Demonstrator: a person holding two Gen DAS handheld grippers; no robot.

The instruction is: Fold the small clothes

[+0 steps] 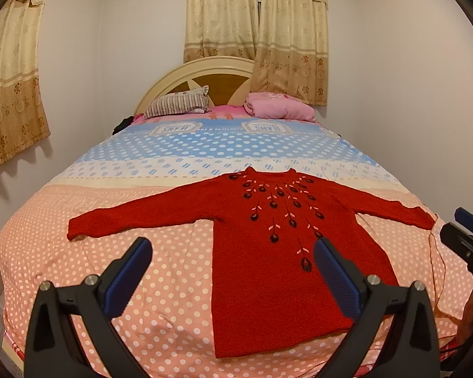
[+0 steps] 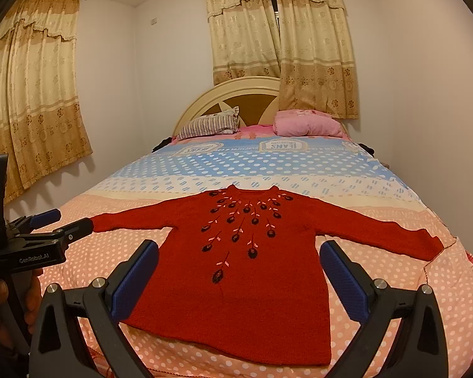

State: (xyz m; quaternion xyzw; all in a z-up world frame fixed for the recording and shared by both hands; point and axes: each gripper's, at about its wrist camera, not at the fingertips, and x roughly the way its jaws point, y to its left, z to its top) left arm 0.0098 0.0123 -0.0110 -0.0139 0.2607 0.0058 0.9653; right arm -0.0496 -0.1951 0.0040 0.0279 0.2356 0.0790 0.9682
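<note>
**Red sweater flat on the bed, both grippers above the near edge**

I see a red sweater (image 1: 268, 252) spread face up on the bed (image 1: 179, 163), over the pink polka-dot part of the cover. Both sleeves are stretched out sideways, the neck points toward the headboard (image 1: 201, 72), and the hem lies nearest to me. Dark embroidered flowers with pale leaves run down from the collar over the chest.

Left gripper (image 1: 233, 271): jaws spread wide, holding nothing. It hangs over the hem's left corner; through the gap I see the sweater's left half and bare cover beside it. I cannot tell whether the blue pads (image 1: 127, 283) touch the cloth.

Right gripper (image 2: 239, 280): jaws likewise spread wide and empty, centred over the lower body of the sweater. The body fills the gap between its fingers.

In the right wrist view the left gripper shows at the left edge, a hand (image 2: 3, 302) around its grip, its tips near the cuff of the left sleeve.

Farther back: a striped pillow (image 1: 178, 105) and a folded pink blanket (image 1: 279, 105) lie at the headboard, well apart from the sweater. Beige patterned curtains (image 1: 255, 31) hang behind the headboard, and another hangs on the left wall.
</note>
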